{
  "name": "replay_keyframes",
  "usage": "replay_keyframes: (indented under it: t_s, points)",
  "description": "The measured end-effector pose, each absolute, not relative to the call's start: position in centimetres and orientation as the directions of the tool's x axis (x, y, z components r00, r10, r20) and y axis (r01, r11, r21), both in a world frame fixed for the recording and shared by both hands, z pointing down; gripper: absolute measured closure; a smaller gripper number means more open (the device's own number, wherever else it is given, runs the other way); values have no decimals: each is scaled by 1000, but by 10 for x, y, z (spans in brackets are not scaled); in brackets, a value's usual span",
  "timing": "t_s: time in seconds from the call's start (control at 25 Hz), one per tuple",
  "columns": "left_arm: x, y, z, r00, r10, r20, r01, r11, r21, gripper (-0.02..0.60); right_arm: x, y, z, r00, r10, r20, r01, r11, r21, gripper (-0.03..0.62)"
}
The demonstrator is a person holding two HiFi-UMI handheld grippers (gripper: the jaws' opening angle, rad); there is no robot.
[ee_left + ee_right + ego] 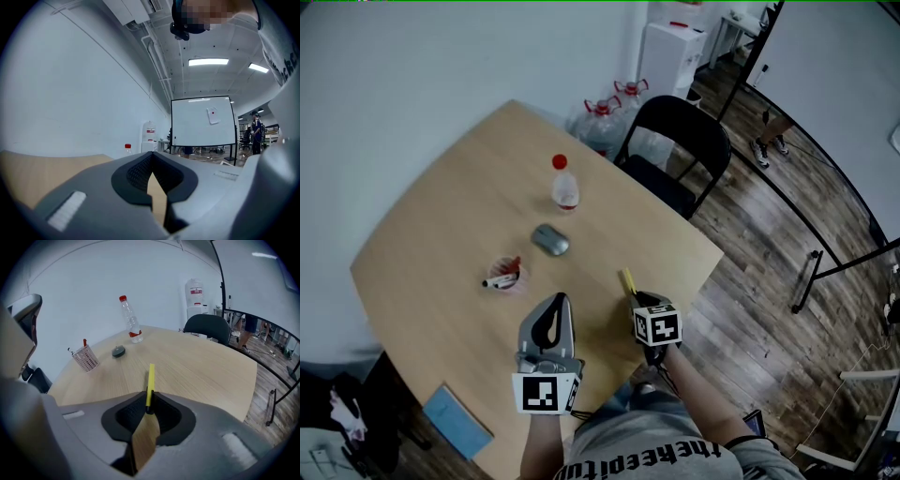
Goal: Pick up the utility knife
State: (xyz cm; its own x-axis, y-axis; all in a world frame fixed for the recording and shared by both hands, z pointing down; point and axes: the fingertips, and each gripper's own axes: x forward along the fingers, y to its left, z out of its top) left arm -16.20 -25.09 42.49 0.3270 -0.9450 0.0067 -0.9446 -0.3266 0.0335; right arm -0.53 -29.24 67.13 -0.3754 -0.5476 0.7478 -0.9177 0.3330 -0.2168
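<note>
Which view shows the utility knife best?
Right gripper view: the utility knife stands pinched in the jaws of the right gripper. Head view shows only its tip past that gripper; left gripper view shows none of it.

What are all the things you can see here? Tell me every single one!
table: one, light wood, under everything
bottle: one, clear with a red cap, standing at the far middle of the table
mouse: one, grey, just nearer than the bottle
pen cup: one, pink mesh with pens in it, left of the mouse
utility knife: one, yellow, near the table's right edge
notebook: one, blue, at the table's near left corner
chair: one, black, at the table's far right side
water jugs: two, clear, on the floor by the chair
left gripper: one, grey, jaws together, empty
right gripper: one, grey, jaws closed on the utility knife
</note>
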Motion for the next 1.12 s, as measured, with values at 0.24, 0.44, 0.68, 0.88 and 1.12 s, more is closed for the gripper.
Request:
replay_keyframes:
  t_s: [0.24,0.44,0.68,0.88,1.12]
  points:
    - [-158,-243,426,318,-948,13,-948,-317,26,561,-3,-285,649,-428,-580,694,-899,355,-258,539]
    - [-151,-235,423,315,-949,10,-949,-315,13,561,-2,-278,623,-478,-609,633,-875,397,-278,539]
    - [-141,-221,418,309,-951,4,-951,-309,-1,561,3,-264,595,-518,-637,571,-853,434,-289,537]
    - [-134,-210,414,302,-953,-7,-953,-302,-10,561,9,-254,573,-536,-660,527,-842,465,-274,537]
    - [-126,-197,408,291,-957,-17,-957,-291,-21,561,18,-243,548,-554,-686,471,-830,494,-257,537]
